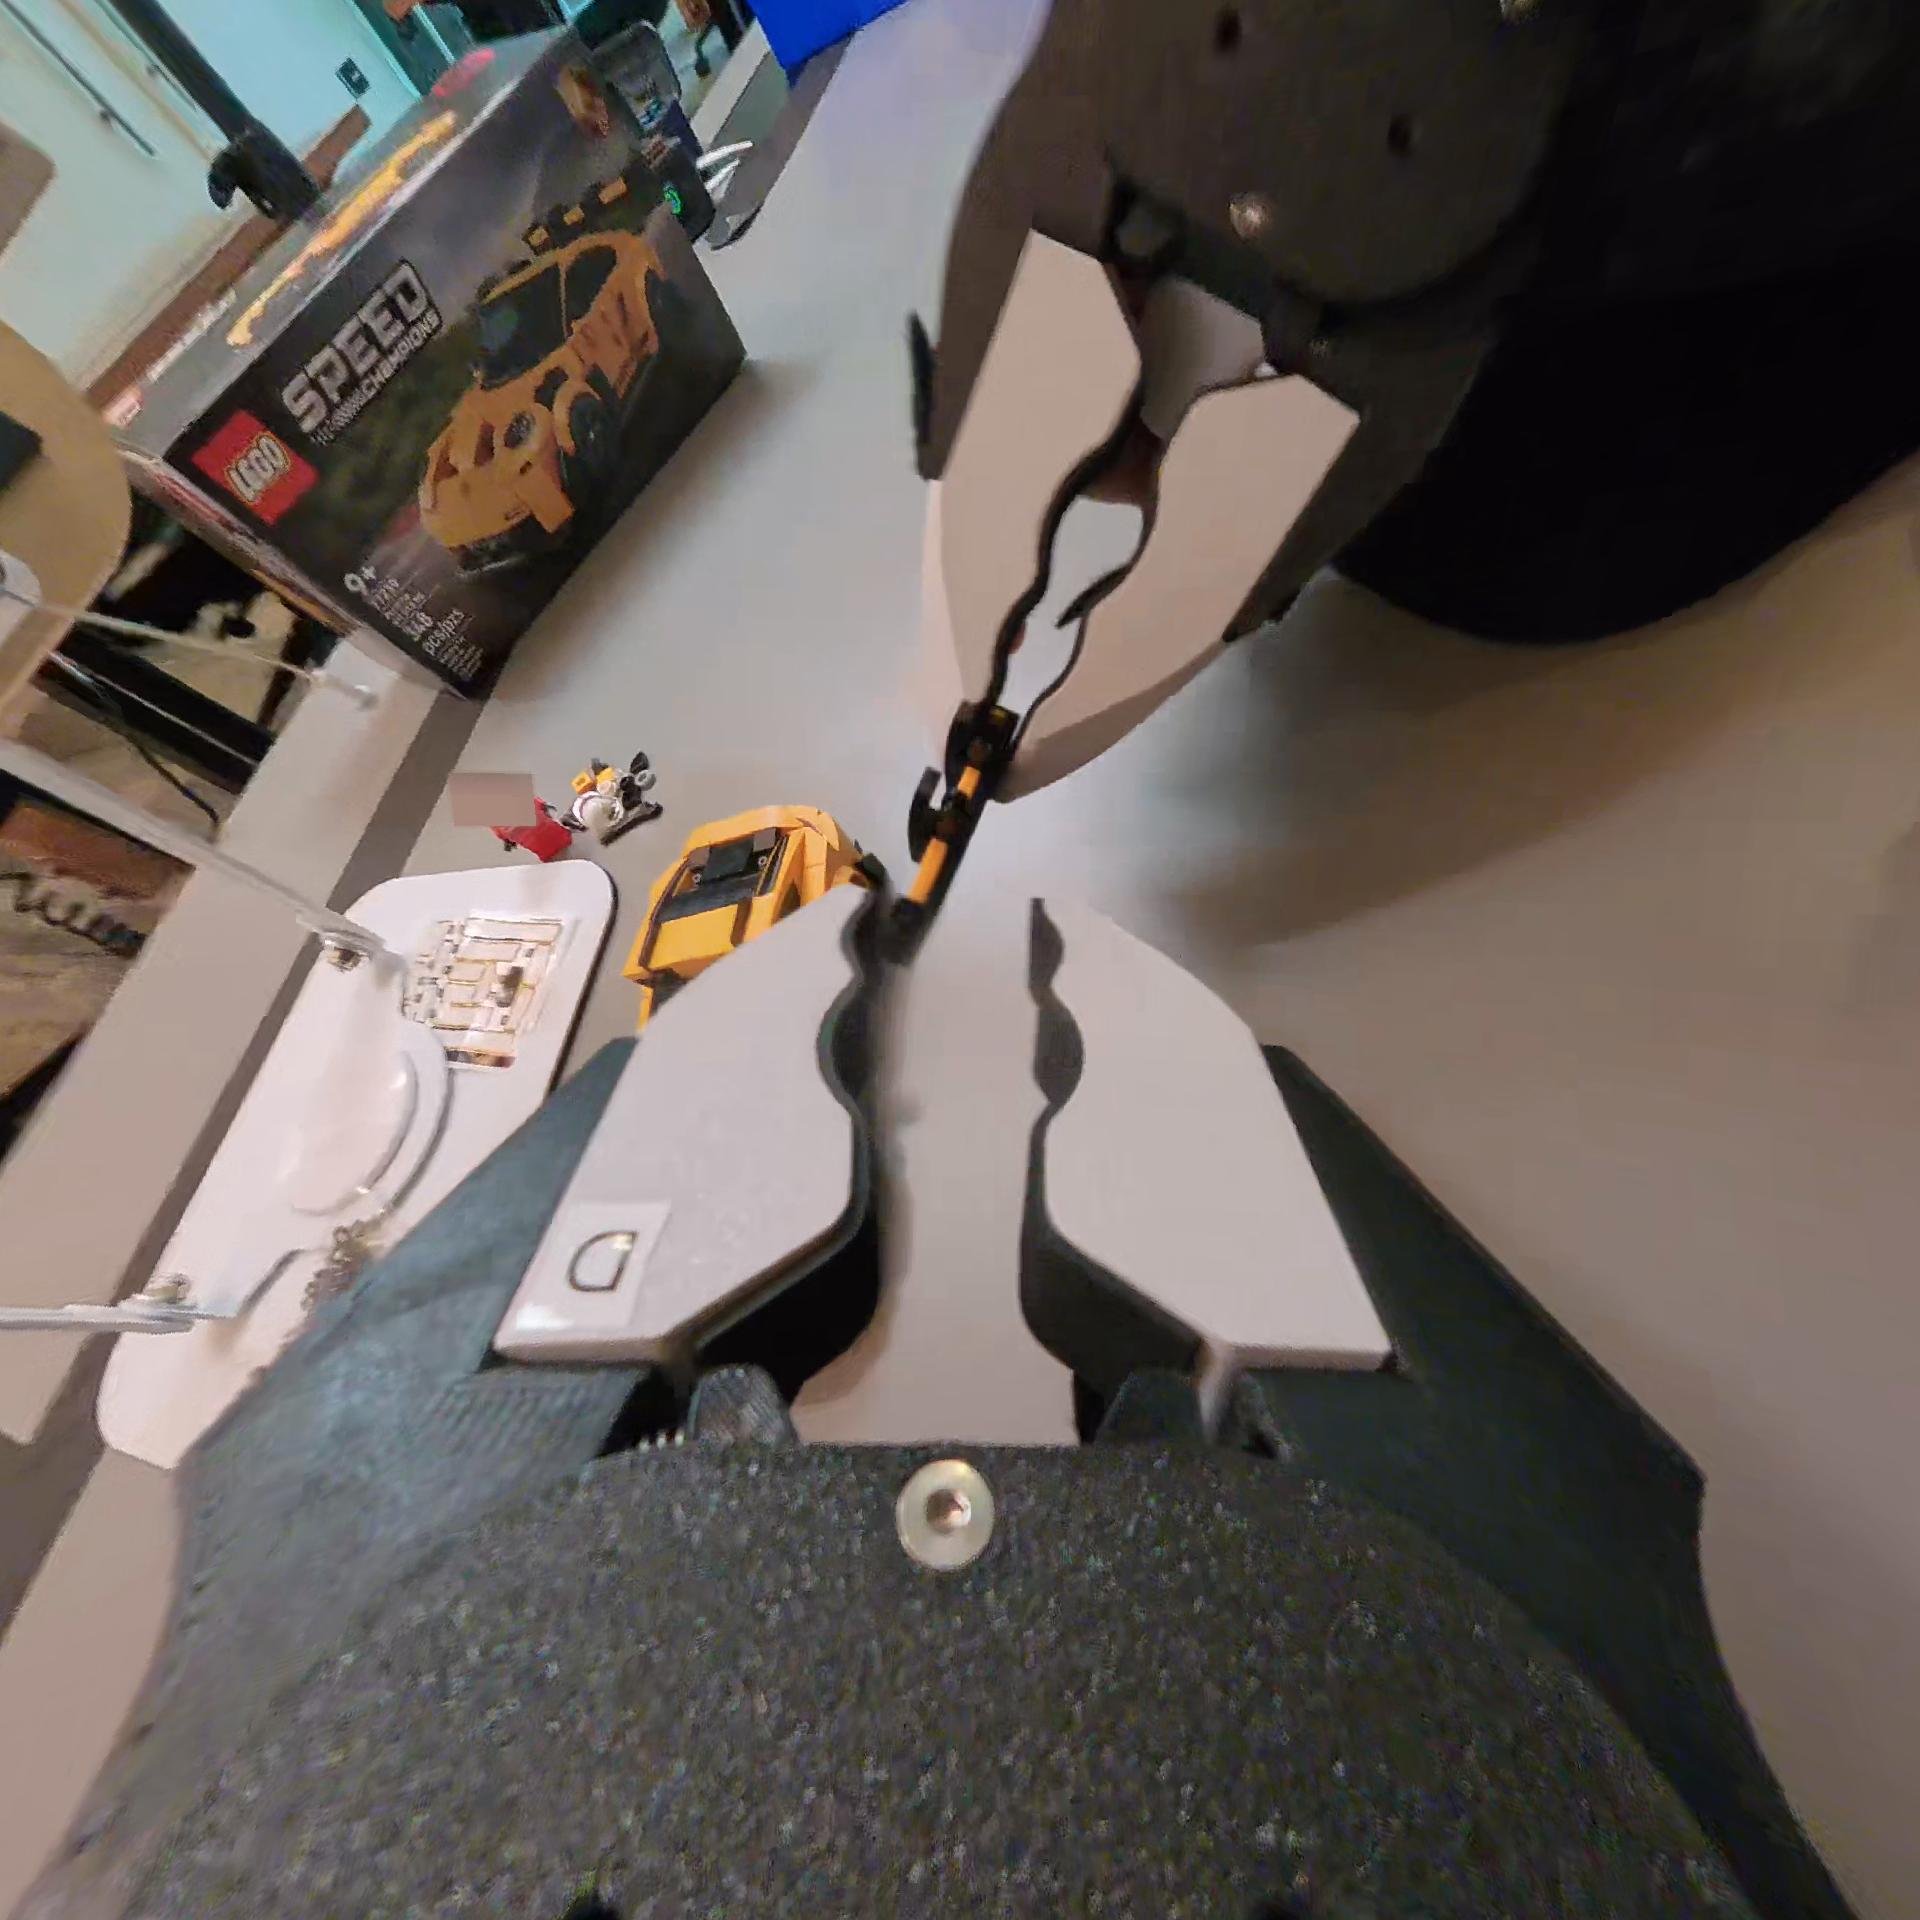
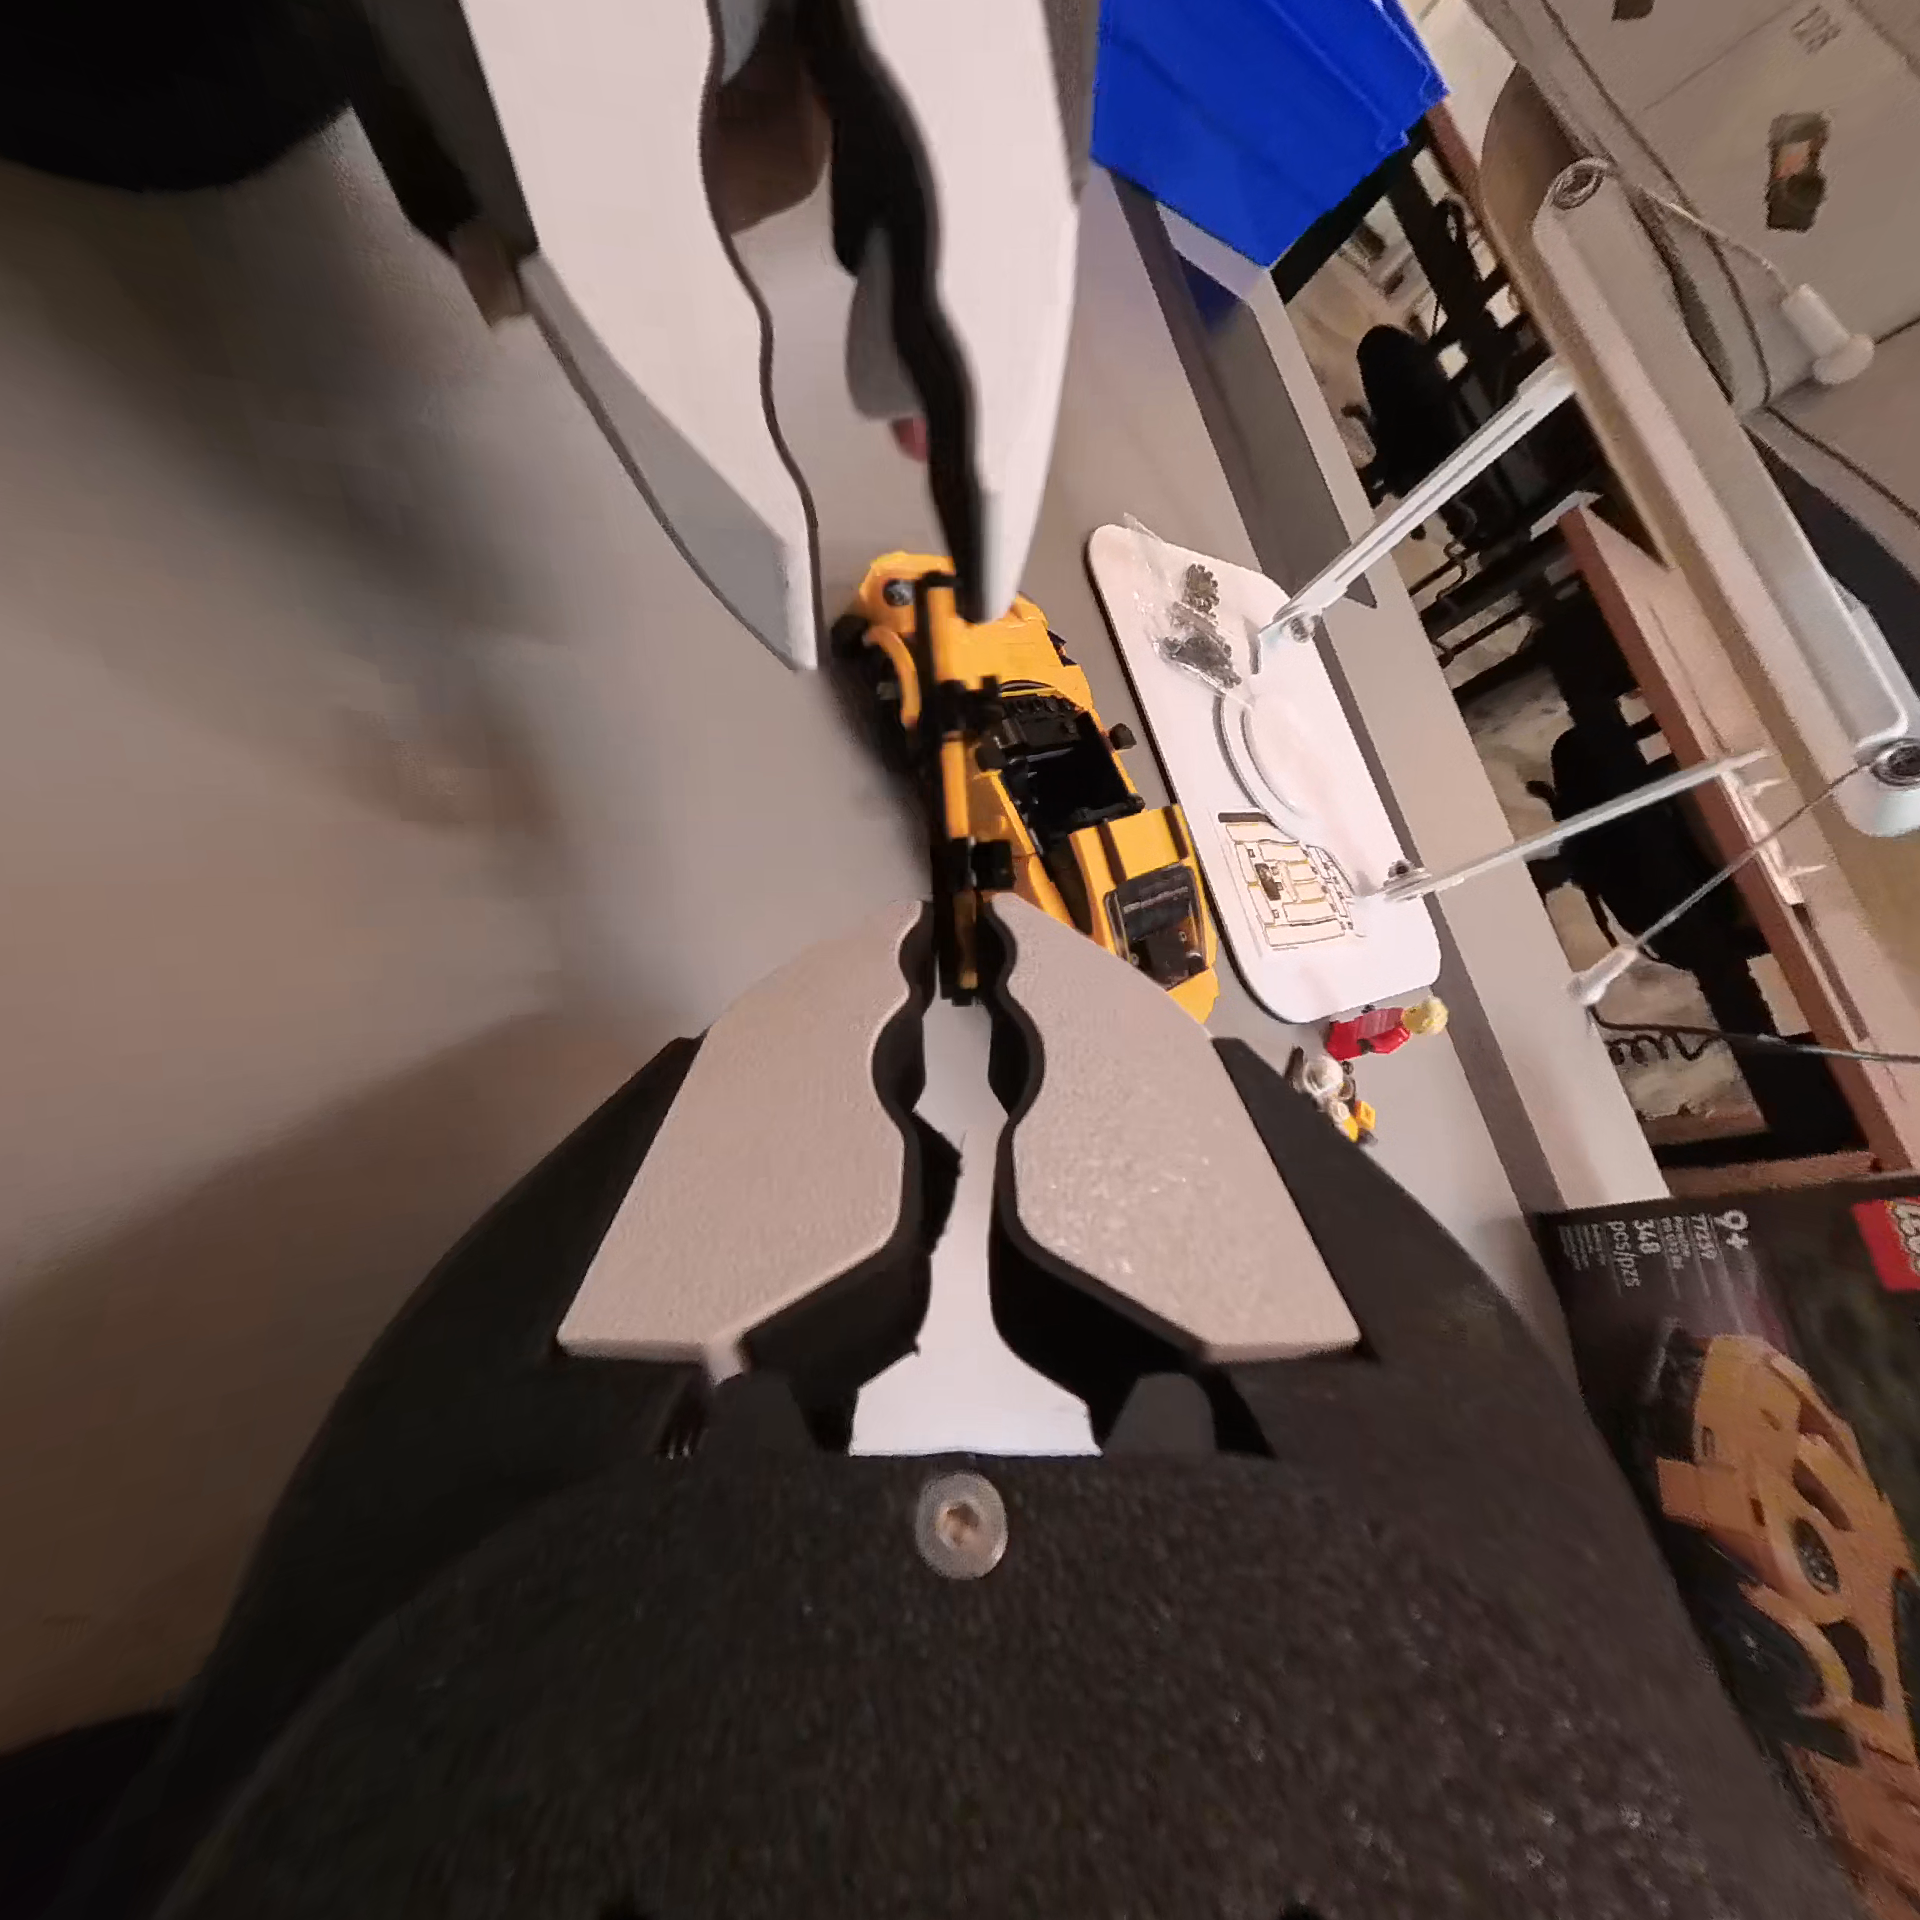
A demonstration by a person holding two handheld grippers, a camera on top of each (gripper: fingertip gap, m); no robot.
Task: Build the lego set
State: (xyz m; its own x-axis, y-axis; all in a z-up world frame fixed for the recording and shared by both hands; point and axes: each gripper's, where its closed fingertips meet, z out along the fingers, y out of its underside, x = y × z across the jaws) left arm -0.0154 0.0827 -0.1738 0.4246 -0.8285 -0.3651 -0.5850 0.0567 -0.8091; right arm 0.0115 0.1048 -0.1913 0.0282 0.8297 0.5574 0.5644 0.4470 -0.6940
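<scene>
- Spanning the gap between the two tools, a thin yellow-and-black brick strip (image 1: 948,831), a long narrow lego sub-assembly, is held above the grey tabletop (image 1: 1455,935); the far end is pinched in the right gripper (image 1: 987,748), whose grey fingers are closed onto it; the near end sits against the inner edge of one finger of the left gripper (image 1: 951,925).
- Left gripper: its fingers stand apart with clear table showing between them; it looks released, touching the strip at most on one side; from the right wrist view the left gripper (image 2: 894,613) seems to meet the strip's other end, though blur there hides the contact.
- Handling, as I judge it: very light, stiff along its length, but made of small clipped pieces that could pop apart if bent or squeezed across the joints; smooth plastic, so a tip-only pinch may let it swivel; best taken on the flat sides near an end, not on the protruding black clips.
- Direction: its long axis runs straight from one gripper toward the other, roughly in line with both sets of fingers, tilted slightly off the table.
- Just beside it lies the part-built yellow lego car (image 2: 1049,790), lengthwise nearly parallel to the strip; beyond that, a white rounded tray (image 2: 1382,966) with a sticker sheet.
</scene>
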